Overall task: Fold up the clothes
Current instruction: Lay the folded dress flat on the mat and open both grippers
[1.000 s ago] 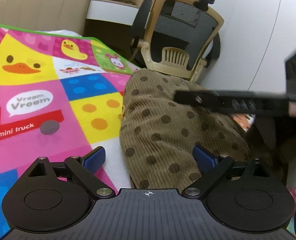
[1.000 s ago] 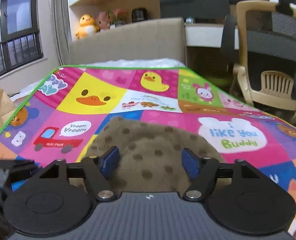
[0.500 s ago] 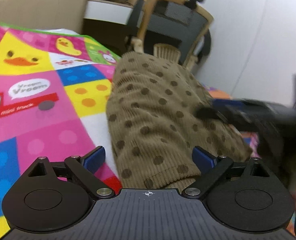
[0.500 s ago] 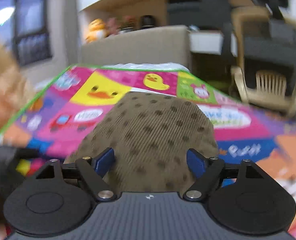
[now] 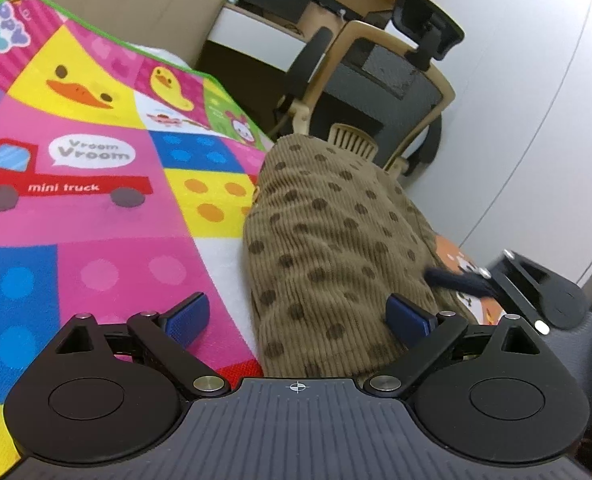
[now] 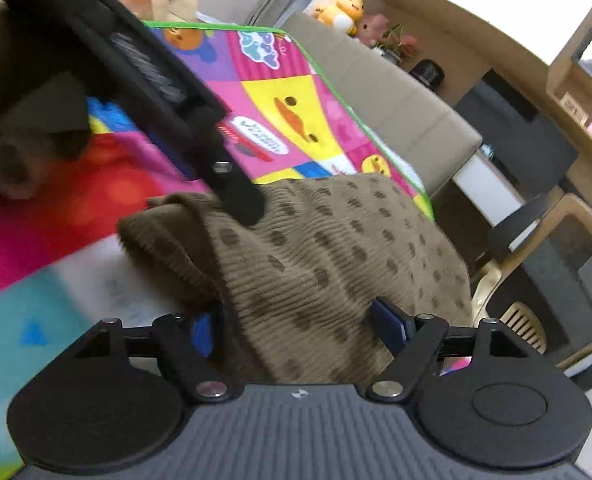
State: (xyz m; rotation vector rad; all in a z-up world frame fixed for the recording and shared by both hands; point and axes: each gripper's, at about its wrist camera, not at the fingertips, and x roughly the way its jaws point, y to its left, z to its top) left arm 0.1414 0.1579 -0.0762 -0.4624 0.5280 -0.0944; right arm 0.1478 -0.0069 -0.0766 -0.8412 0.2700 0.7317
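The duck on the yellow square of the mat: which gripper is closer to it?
Left. The left gripper sits by the garment's near edge on the duck's side; the right gripper is beyond the garment, farther off.

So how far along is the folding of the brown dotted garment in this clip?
Partly done, at best. The brown dotted garment lies bunched on the play mat, with one edge rolled over, not a flat fold. In hand: nothing is gripped; the left gripper and right gripper both have open jaws with cloth between them. Left: flattening it and making clean folds.
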